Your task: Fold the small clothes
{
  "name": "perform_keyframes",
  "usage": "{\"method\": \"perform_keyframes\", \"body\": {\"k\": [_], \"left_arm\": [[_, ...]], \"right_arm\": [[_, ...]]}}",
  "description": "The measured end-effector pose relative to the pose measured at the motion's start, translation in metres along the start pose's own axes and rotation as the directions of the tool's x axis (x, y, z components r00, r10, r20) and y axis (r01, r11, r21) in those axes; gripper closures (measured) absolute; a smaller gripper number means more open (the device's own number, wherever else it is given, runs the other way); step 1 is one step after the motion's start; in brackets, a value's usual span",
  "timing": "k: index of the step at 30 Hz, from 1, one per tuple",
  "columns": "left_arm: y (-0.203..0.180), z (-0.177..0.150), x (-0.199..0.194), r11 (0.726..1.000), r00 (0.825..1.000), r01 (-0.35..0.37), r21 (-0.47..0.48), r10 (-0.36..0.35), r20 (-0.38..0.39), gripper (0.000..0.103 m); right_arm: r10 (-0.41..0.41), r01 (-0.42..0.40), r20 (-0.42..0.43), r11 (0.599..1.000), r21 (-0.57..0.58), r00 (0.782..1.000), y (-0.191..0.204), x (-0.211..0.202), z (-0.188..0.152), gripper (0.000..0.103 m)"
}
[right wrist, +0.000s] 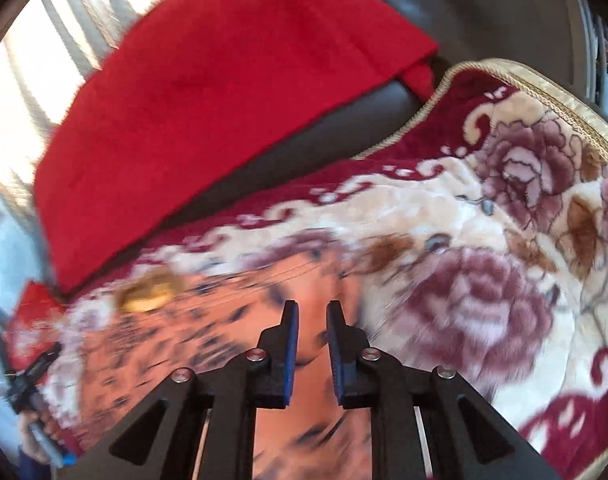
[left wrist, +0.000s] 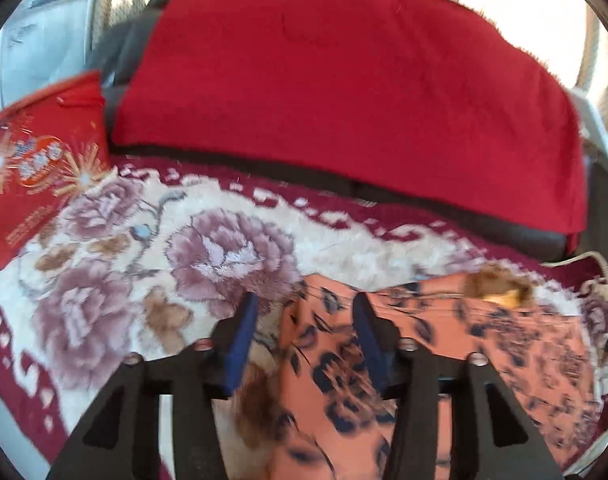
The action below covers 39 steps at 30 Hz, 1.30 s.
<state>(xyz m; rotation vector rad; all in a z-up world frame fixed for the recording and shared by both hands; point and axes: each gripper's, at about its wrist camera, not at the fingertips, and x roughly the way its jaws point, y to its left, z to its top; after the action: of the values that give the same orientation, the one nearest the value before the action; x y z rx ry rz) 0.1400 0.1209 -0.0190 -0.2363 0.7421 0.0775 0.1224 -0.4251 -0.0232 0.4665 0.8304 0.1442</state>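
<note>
Orange leopard-print garment point(left wrist: 443, 344) lies flat on plush floral blanket point(left wrist: 152, 264), thin smooth fabric, near-right in the left view. Left gripper point(left wrist: 305, 320) spread wide over its left edge, holding nothing. Right gripper point(right wrist: 312, 334) parted narrowly above cloth, nothing between pads. Fuzzy red throw point(left wrist: 343, 92) far, on dark leather cushion point(right wrist: 304, 148)
</note>
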Motion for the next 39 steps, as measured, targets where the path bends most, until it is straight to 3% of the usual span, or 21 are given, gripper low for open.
{"method": "perform_keyframes", "body": {"k": [1,2,3,4,7,9,10,11,14,16,17,23,30,31,32,33,36,39], "left_arm": [[-0.003,-0.004,-0.013,1.000,1.000,0.023,0.001,-0.023,0.017,0.042],[-0.009,-0.012,-0.029,0.999,0.998,0.050,0.008,-0.050,0.029,0.040],[-0.014,-0.019,-0.038,0.998,0.997,0.065,0.017,-0.065,0.032,0.036],[-0.020,-0.028,-0.045,0.996,0.996,0.080,0.030,-0.081,0.030,0.035],[-0.043,-0.059,-0.057,0.989,0.993,0.115,0.090,-0.115,-0.010,0.035],[-0.051,-0.079,-0.059,0.987,0.993,0.114,0.116,-0.109,-0.051,0.035],[-0.053,-0.087,-0.059,0.986,0.992,0.110,0.123,-0.102,-0.068,0.035],[-0.054,-0.095,-0.061,0.986,0.992,0.103,0.128,-0.092,-0.089,0.035],[-0.053,-0.107,-0.066,0.989,0.992,0.093,0.117,-0.081,-0.100,0.035],[-0.055,-0.108,-0.067,0.991,0.992,0.086,0.105,-0.075,-0.104,0.035],[-0.056,-0.107,-0.067,0.992,0.992,0.083,0.097,-0.073,-0.103,0.035],[-0.086,-0.095,-0.063,0.993,0.992,0.106,0.046,-0.103,-0.069,0.035],[-0.123,-0.087,-0.025,0.991,0.985,0.132,-0.010,-0.133,-0.110,0.035],[-0.126,-0.088,-0.019,0.991,0.983,0.131,-0.014,-0.131,-0.125,0.035],[-0.130,-0.089,-0.012,0.992,0.981,0.127,-0.020,-0.129,-0.142,0.035],[-0.132,-0.089,-0.008,0.992,0.981,0.125,-0.023,-0.127,-0.148,0.035],[-0.138,-0.086,-0.007,0.992,0.983,0.125,-0.009,-0.125,-0.136,0.035],[-0.141,-0.081,-0.013,0.993,0.991,0.116,0.015,-0.115,-0.074,0.034]], "right_arm": [[0.063,-0.063,-0.012,0.998,0.004,0.998,0.009,-0.008,-0.011,0.081],[0.109,-0.109,-0.028,0.994,0.003,0.994,0.015,-0.012,-0.021,0.065],[0.165,-0.165,-0.053,0.986,0.007,0.985,0.021,-0.014,-0.036,0.035],[0.212,-0.211,-0.067,0.977,0.020,0.975,0.025,-0.013,-0.051,0.023],[0.221,-0.214,-0.094,0.973,0.082,0.971,0.013,0.000,-0.082,0.021],[0.170,-0.148,-0.075,0.961,0.233,0.983,-0.027,0.006,-0.102,0.027],[0.169,-0.145,-0.053,0.941,0.307,0.984,-0.046,0.002,-0.109,0.033],[0.191,-0.168,-0.028,0.917,0.363,0.981,-0.059,-0.004,-0.113,0.047],[0.177,-0.166,0.009,0.904,0.395,0.984,-0.077,-0.028,-0.119,0.045],[0.179,-0.172,0.017,0.906,0.387,0.984,-0.079,-0.041,-0.121,0.032],[0.176,-0.171,0.022,0.906,0.388,0.984,-0.079,-0.047,-0.124,0.030],[0.209,-0.183,-0.003,0.865,0.467,0.978,-0.089,-0.037,-0.147,0.030],[0.224,-0.194,0.003,0.840,0.507,0.975,-0.085,-0.013,-0.138,0.032],[0.226,-0.202,0.015,0.840,0.504,0.974,-0.084,-0.013,-0.136,0.036],[0.226,-0.207,0.021,0.847,0.489,0.974,-0.083,-0.013,-0.134,0.065],[0.215,-0.194,0.010,0.858,0.475,0.976,-0.083,-0.012,-0.130,0.086],[0.143,-0.143,0.030,0.912,0.384,0.989,-0.070,-0.028,-0.123,0.087],[0.076,-0.078,0.021,0.943,0.322,0.997,-0.063,-0.035,-0.126,0.087]]}}
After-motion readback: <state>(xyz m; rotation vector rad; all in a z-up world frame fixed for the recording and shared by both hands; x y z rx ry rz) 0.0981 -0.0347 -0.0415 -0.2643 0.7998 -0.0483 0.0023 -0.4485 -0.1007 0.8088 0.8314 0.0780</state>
